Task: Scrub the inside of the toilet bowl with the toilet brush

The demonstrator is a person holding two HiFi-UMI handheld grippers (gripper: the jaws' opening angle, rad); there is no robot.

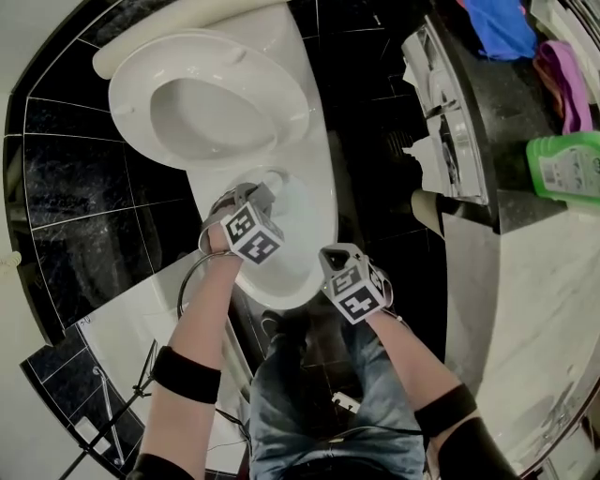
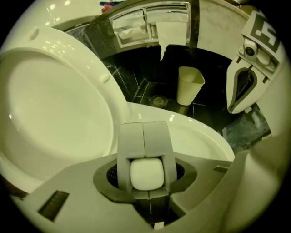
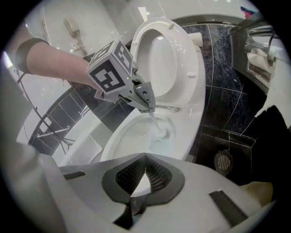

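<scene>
The white toilet [image 1: 309, 112] has its seat and lid [image 1: 211, 98] raised. My left gripper [image 1: 255, 195] hangs over the bowl [image 3: 136, 136], shut on the white handle [image 2: 146, 173] of the toilet brush. In the right gripper view the brush's shaft [image 3: 153, 119] runs down from the left gripper [image 3: 148, 105] to the brush head [image 3: 162, 134] low in the bowl's back part. My right gripper [image 1: 339, 267] stays by the bowl's front right rim, its jaws [image 3: 145, 159] shut with nothing between them. It shows again at the upper right of the left gripper view [image 2: 248, 68].
A cream waste bin [image 2: 190, 85] and a round floor drain [image 3: 223, 160] are on the dark tiled floor right of the toilet. A counter [image 1: 525, 281] on the right carries a green bottle [image 1: 567, 169] and cloths [image 1: 502, 28]. A metal rack [image 1: 112, 403] stands at lower left.
</scene>
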